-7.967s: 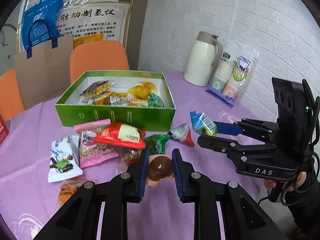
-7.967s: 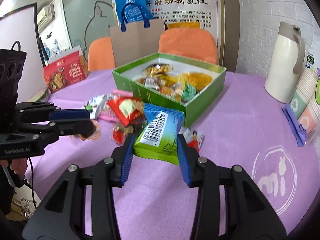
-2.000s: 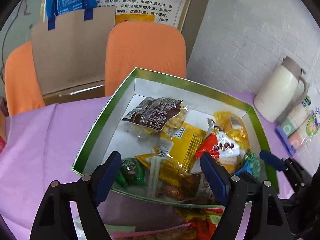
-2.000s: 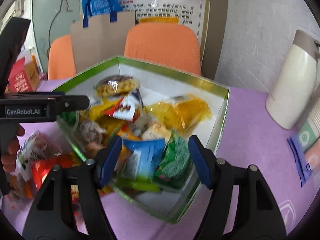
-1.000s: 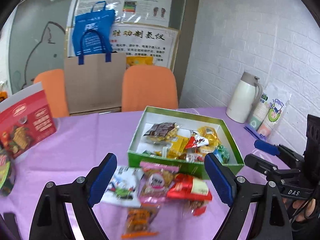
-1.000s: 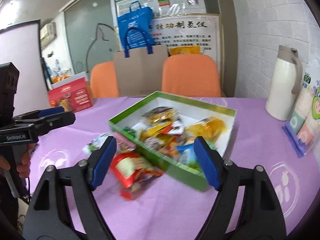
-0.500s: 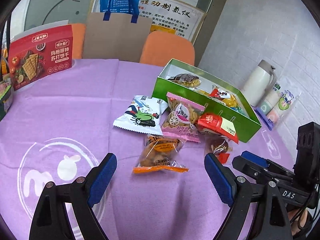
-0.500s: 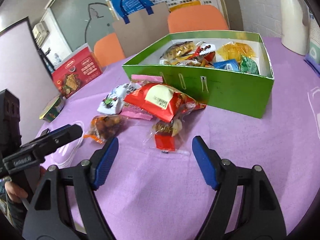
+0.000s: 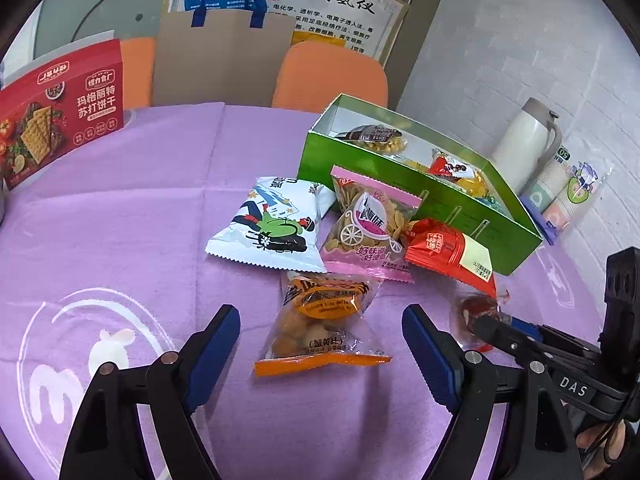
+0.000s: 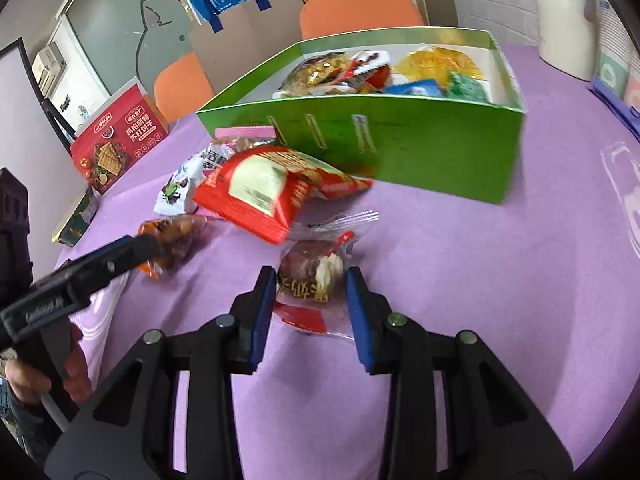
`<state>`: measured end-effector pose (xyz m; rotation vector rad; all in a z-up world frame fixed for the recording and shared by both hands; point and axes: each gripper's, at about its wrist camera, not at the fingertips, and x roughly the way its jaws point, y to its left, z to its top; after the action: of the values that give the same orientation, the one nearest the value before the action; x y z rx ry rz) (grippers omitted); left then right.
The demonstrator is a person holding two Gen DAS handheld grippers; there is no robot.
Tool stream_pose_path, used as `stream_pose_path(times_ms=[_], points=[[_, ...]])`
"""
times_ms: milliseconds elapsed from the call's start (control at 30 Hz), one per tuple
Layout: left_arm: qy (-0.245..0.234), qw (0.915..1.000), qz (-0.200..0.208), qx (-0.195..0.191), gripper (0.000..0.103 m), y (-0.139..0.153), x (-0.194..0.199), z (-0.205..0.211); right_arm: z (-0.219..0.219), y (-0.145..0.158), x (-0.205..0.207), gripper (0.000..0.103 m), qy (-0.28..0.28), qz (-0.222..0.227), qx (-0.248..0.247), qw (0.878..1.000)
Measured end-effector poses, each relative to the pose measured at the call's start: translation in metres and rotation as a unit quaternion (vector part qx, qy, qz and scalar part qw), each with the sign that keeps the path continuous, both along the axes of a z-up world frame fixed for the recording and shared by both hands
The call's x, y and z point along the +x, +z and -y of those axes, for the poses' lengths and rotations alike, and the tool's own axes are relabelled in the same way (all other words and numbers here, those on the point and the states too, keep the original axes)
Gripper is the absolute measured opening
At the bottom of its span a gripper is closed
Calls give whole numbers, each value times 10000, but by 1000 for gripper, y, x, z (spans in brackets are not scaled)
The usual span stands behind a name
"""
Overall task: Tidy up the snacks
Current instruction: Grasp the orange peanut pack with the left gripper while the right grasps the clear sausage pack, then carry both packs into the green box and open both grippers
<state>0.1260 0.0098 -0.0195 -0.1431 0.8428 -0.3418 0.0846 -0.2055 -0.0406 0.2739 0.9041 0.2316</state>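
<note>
Both grippers stood open, empty: the right gripper [image 10: 311, 280] straddled the clear-wrapped brown date sweet [image 10: 310, 270], the left gripper [image 9: 321, 338] the orange-edged clear nut packet [image 9: 320, 328]; slippery film might squirt free on closing.

Left gripper [image 9: 321, 340] low over the near part of the tabletop, jaws spread wide, blue pads [image 9: 214, 354] well apart, nothing between them touching either pad. Right gripper [image 10: 311, 302] also down near the near edge, jaws partly open, blue pads [image 10: 264, 316] close on either side of what lies between them; whether they touch it cannot be told. From the right wrist view, a hand [image 10: 60, 364] at the left edge wraps the left gripper's handle. From the left wrist view, fingers [image 9: 600, 438] at the lower right corner hold the right gripper's grip.
</note>
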Motion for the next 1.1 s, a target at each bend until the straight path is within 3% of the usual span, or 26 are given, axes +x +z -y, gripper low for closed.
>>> stream_pose_path(times_ms=[233,333,600,1033,1100], points=[[64,10000,-38,24,84,3,12,4,9,5,-13,38,-148,37,-88,9998],[-87,9996,-218,161,51,-5,15,10,7,6,-15,38,-106,52,-110,9999],[-66,9995,-115,296,53,-3,-11,13,8,1,-13,42,-68,-91,11,9999],[-1,9995,-141,277,54,-5,-9,13,8,-1,-12,43,-107,-22,92,9999],[16,9995,-142,274,55,-5,-9,13,9,-1,-10,50,-128,-6,184,9997]])
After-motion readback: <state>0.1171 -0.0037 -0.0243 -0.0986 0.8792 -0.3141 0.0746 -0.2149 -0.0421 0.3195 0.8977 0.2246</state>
